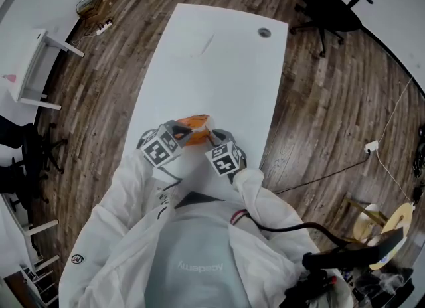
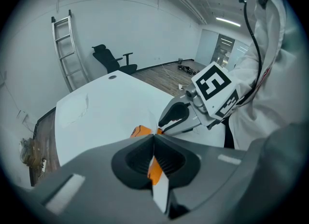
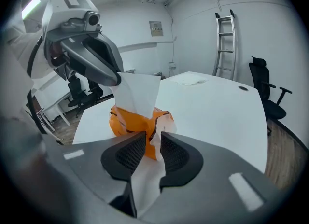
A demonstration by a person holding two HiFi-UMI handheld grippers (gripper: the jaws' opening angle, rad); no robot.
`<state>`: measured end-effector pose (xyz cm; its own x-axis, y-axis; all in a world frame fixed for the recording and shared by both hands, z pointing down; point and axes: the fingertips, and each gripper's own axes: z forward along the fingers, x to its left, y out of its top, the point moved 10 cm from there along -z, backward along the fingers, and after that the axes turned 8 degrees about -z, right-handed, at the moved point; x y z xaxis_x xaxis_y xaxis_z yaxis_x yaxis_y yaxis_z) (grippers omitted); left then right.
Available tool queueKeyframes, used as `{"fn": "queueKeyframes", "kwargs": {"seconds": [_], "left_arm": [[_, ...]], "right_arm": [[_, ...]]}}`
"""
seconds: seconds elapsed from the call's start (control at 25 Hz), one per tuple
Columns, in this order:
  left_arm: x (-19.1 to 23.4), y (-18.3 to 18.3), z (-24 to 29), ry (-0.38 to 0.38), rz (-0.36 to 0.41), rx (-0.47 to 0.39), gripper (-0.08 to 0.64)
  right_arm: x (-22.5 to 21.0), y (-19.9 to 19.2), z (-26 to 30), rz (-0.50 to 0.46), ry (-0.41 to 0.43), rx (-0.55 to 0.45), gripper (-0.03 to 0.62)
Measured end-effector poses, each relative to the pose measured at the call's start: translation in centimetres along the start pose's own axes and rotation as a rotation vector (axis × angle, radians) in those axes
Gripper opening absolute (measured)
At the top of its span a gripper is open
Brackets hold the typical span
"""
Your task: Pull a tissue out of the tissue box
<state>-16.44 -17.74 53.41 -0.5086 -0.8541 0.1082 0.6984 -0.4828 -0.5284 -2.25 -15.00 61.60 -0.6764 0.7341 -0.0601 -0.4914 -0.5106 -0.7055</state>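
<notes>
An orange tissue pack (image 1: 196, 122) (image 3: 124, 121) lies near the front of the white table (image 1: 212, 68). A white tissue (image 3: 138, 94) stands up out of it. My left gripper (image 1: 187, 134) (image 3: 115, 79) is shut on the tissue's upper corner; in the left gripper view a white and orange strip shows between its closed jaws (image 2: 153, 143). My right gripper (image 1: 212, 138) (image 3: 153, 138) is low at the pack's near side, its jaws closed to a narrow gap on the pack's edge, with white sheet filling the gap. Its tips (image 2: 162, 124) touch the pack (image 2: 140, 131).
The table has a round cable hole (image 1: 264, 32) at its far end. A black office chair (image 1: 332, 1) stands beyond the table, a ladder (image 3: 224, 44) leans on the wall, and a small white side table (image 1: 33, 68) is off to the left.
</notes>
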Motion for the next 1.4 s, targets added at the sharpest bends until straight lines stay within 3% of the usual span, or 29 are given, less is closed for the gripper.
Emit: {"fn": "queueKeyframes", "kwargs": {"seconds": [0.36, 0.56, 0.64, 0.8, 1.4], "left_arm": [[0.2, -0.2, -0.1, -0.003, 0.003, -0.004, 0.000], [0.1, -0.2, -0.2, -0.007, 0.009, -0.001, 0.000], [0.1, -0.2, -0.3, -0.009, 0.009, 0.002, 0.000], [0.1, -0.7, -0.2, -0.008, 0.002, 0.008, 0.000], [0.2, 0.3, -1.1, 0.002, 0.031, -0.019, 0.000]], "right_arm": [[0.2, 0.2, 0.4, -0.045, -0.007, 0.008, 0.084], [0.9, 0.0, 1.3, -0.271, 0.018, 0.079, 0.115], [1.0, -0.2, 1.5, -0.314, 0.005, 0.091, 0.114], [0.8, -0.2, 1.5, -0.290, -0.008, 0.082, 0.078], [1.1, -0.2, 1.7, -0.293, -0.025, 0.089, 0.063]]}}
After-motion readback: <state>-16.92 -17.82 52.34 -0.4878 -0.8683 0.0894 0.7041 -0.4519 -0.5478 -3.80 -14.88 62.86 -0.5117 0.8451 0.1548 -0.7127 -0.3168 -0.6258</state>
